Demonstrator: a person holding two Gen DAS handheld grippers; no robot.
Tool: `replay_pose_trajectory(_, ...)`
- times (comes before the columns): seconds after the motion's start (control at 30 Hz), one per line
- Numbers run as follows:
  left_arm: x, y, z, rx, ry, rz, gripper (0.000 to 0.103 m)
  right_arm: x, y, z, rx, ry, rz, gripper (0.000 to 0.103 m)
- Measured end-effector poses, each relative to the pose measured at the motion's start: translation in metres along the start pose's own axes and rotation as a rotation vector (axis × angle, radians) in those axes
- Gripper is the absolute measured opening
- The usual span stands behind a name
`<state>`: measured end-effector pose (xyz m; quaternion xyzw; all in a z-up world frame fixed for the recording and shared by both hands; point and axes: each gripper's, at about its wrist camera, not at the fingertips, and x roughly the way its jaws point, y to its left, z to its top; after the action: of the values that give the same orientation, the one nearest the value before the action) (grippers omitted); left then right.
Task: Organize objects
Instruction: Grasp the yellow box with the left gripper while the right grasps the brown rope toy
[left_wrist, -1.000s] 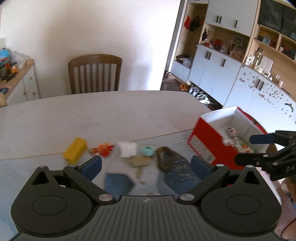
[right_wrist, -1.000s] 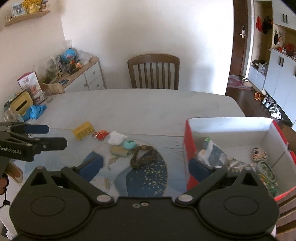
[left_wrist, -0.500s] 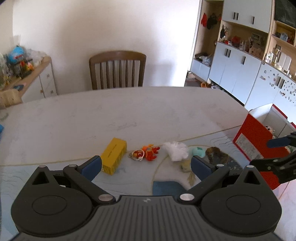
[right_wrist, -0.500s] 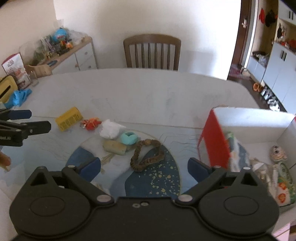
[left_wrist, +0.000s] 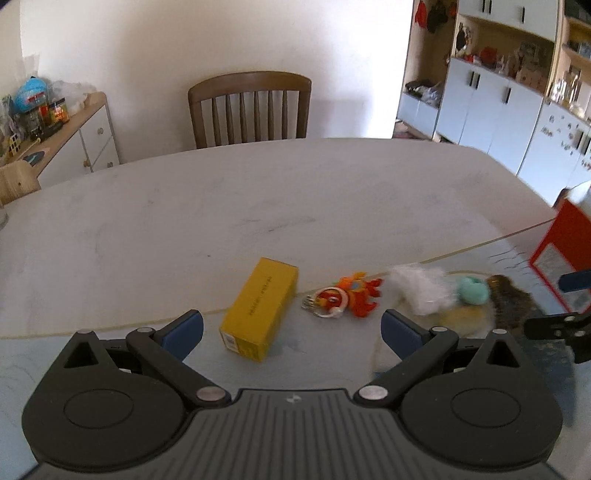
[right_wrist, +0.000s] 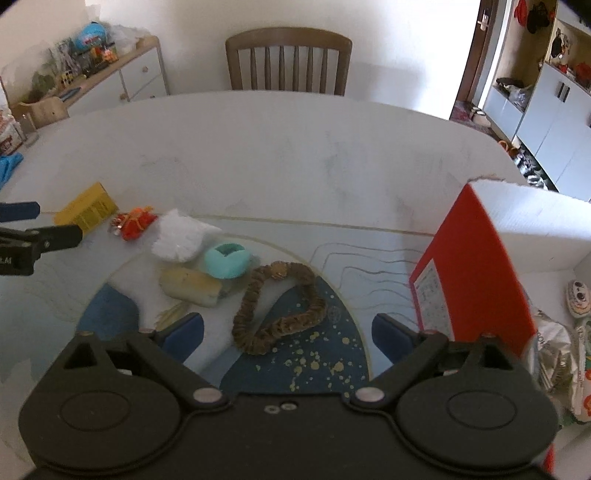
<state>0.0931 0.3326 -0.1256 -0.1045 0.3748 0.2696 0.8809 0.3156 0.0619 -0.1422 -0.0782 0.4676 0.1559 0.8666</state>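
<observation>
A row of small objects lies on the table. A yellow box (left_wrist: 260, 308) (right_wrist: 86, 208) lies between my left gripper's open fingers. My left gripper (left_wrist: 291, 328) is open and empty just above it. Right of the box lie an orange toy keychain (left_wrist: 349, 299) (right_wrist: 135, 223), a white fluffy piece (left_wrist: 421, 286) (right_wrist: 181, 240), a teal cup-like thing (right_wrist: 225, 260), a beige roll (right_wrist: 192, 286) and a brown scrunchie (right_wrist: 279, 304). My right gripper (right_wrist: 286, 332) is open and empty right over the scrunchie.
A red and white cardboard box (right_wrist: 491, 258) with several packets inside stands at the right. A wooden chair (left_wrist: 251, 107) stands behind the table. A sideboard (right_wrist: 96, 77) with clutter stands at the back left, and white cupboards (left_wrist: 498, 107) at the right.
My left gripper has swung left from the red box and come down over the yellow box. My right gripper has moved forward and down toward the brown scrunchie.
</observation>
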Motion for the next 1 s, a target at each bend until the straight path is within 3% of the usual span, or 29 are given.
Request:
replay_pose_trajectory(0.27,0.031,0.009,0.001,0.072,0.046,0.047,0.103,0.021,-0.008,0.0,0.073,0.046,-0.005,0.096)
replay_pose_trajectory(0.43,0.041,0.019,0.001,0.015,0.079,0.047,0.103,0.027,-0.006,-0.001,0.077,0.056,-0.008,0.094)
replay_pose_trajectory(0.63,0.04,0.019,0.001,0.013,0.057,0.043,0.102,0.034,-0.007,-0.002,0.085,0.053,-0.022,0.089)
replay_pose_trajectory(0.77,0.041,0.017,0.002,0.011,0.059,0.024,0.087,0.034,-0.003,-0.004,0.06,0.039,-0.029,0.079)
replay_pose_trajectory(0.83,0.04,0.017,0.002,0.008,0.063,-0.004,0.077,0.033,0.0,-0.006,0.034,0.03,-0.03,0.072)
replay_pose_trajectory(0.9,0.038,0.014,0.002,0.016,0.066,-0.008,0.059,0.032,0.0,-0.007,0.029,0.025,-0.024,0.066)
replay_pose_trajectory(1.0,0.038,0.012,0.002,0.014,0.075,-0.011,0.048,0.031,0.0,-0.008,0.019,0.025,-0.02,0.058)
